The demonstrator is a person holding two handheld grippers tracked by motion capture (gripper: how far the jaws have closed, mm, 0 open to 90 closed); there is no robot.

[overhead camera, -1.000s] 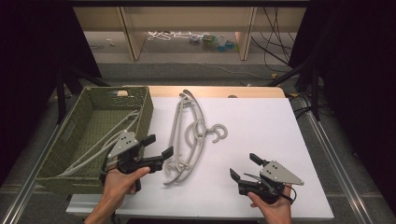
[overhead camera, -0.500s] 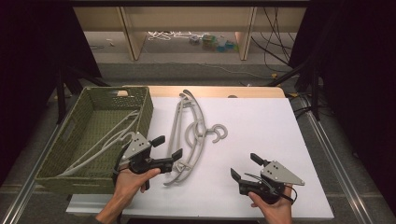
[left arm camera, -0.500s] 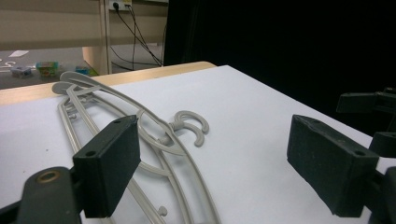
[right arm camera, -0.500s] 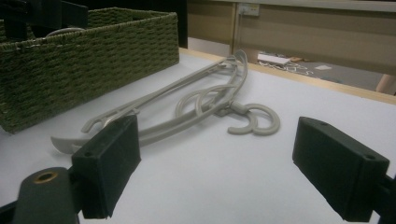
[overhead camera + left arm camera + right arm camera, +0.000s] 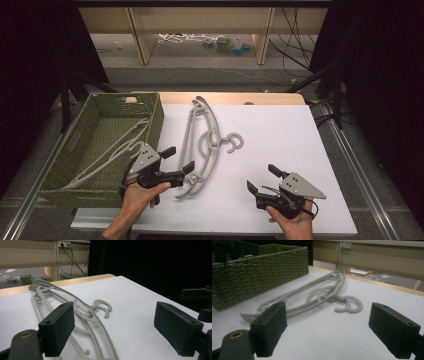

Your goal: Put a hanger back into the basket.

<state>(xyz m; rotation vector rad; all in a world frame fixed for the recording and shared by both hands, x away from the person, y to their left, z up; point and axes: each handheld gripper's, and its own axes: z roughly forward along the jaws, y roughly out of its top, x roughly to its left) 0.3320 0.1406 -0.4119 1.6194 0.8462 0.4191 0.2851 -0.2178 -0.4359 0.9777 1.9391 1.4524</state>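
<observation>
Two grey plastic hangers lie stacked on the white table, hooks pointing right. My left gripper is open just left of their near ends, jaws wide apart; the left gripper view has the hangers running under and past its left jaw. My right gripper is open near the front edge, right of the hangers, empty. From the right gripper view the hangers lie ahead between its jaws, apart from them.
A green woven basket stands at the table's left with another grey hanger inside; its wall faces the right gripper. Bare white table lies to the right. Shelving and cables are on the floor beyond the far edge.
My left gripper has moved right, from beside the basket's near corner to the near ends of the hangers. The right gripper and the hangers have stayed put.
</observation>
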